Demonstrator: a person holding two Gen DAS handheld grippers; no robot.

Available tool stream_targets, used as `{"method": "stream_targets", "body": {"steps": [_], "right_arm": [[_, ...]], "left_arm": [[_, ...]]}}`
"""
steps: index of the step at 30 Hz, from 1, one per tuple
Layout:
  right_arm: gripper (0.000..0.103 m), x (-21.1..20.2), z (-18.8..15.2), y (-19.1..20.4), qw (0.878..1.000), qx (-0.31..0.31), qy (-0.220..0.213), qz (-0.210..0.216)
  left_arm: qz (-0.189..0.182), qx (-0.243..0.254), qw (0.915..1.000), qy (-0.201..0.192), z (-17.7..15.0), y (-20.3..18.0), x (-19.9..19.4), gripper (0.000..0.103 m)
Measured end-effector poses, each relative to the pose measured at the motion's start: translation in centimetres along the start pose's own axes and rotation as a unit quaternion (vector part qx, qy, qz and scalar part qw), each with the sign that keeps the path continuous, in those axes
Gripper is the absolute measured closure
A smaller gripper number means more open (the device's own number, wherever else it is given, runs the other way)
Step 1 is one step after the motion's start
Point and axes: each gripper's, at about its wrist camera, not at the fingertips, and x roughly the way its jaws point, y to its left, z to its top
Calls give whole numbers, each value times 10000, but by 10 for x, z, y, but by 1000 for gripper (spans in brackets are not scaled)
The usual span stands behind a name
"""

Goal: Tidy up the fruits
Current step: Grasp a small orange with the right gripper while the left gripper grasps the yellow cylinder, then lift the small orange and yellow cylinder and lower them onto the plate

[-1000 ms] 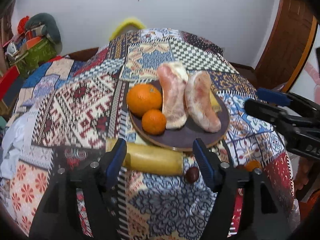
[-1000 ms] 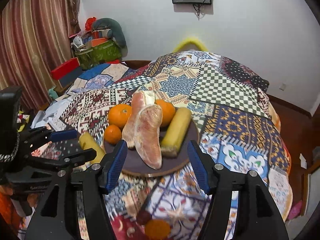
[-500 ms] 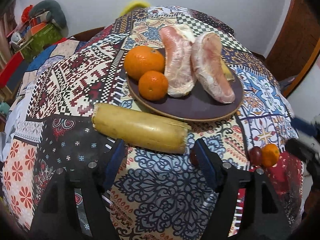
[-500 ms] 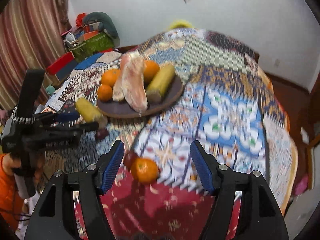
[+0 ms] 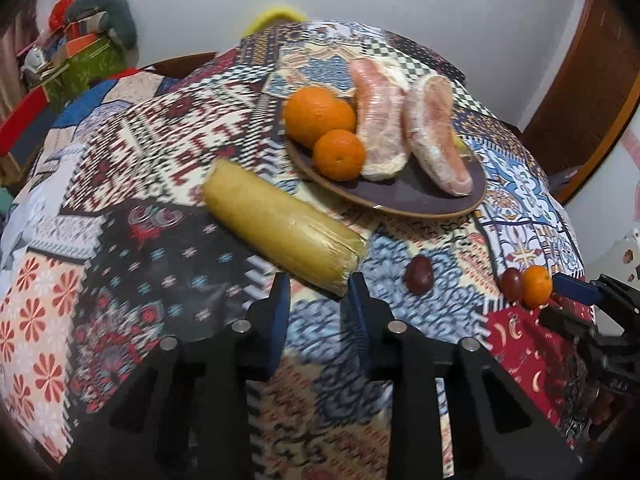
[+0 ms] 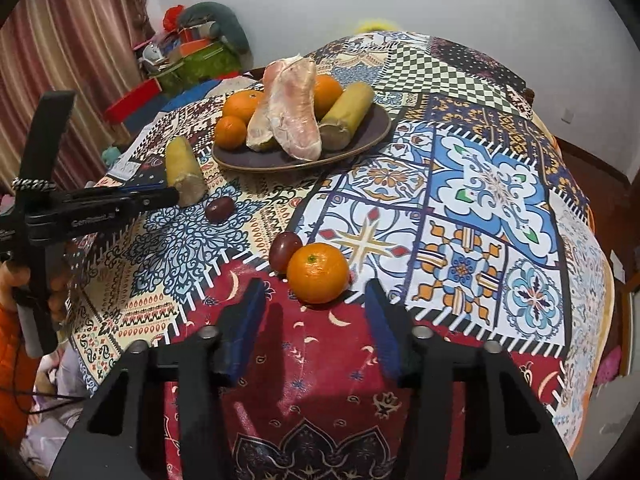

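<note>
Now my left gripper (image 5: 318, 300), jaws narrowed, straddles the sugarcane piece (image 5: 282, 234) beside the plate (image 5: 420, 200); my wide right gripper (image 6: 316, 316) nears the tangerine (image 6: 318, 267); either could roll away.

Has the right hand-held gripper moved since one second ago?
Yes. The right hand-held gripper came back from the plate toward the loose orange near the table edge.
</note>
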Motion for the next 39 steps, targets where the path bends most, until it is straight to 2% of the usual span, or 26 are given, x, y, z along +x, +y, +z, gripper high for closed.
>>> {"method": "stream_targets", "body": {"steps": [6, 10, 15, 18, 20, 22, 23, 28, 34, 39], "right_arm": [[68, 4, 2, -3, 10000, 7, 27, -48], [69, 8, 2, -2, 10000, 14, 59, -26], [69, 12, 3, -1, 10000, 3, 79, -43], [71, 12, 5, -5, 10000, 57, 30, 8], [71, 11, 5, -7, 10000, 76, -6, -9], [71, 9, 7, -10, 9999, 116, -59, -12], [71, 7, 7, -12, 9999, 137, -84, -9], [71, 3, 11, -20, 9996, 205, -185, -77], [71, 2, 17, -29, 9992, 264, -275, -115], [71, 4, 22, -34, 9991, 278, -319, -102]], "left_arm": [[274, -182, 9994, 67, -9, 28, -5, 74], [448, -254, 9986, 80, -8, 39, -9, 74], [440, -272, 9987, 8, -6, 40, -20, 74], [264, -310, 9992, -41, 0, 37, -25, 73], [275, -247, 9993, -107, 5, 31, -26, 67], [364, -174, 9991, -141, 12, 27, -23, 50], [386, -164, 9990, -174, 16, 24, -21, 49], [269, -254, 9992, -147, 36, 18, -6, 45], [615, -328, 9975, -83, 55, 18, 22, 45], [653, -464, 9968, -65, 62, 25, 40, 45]]}}
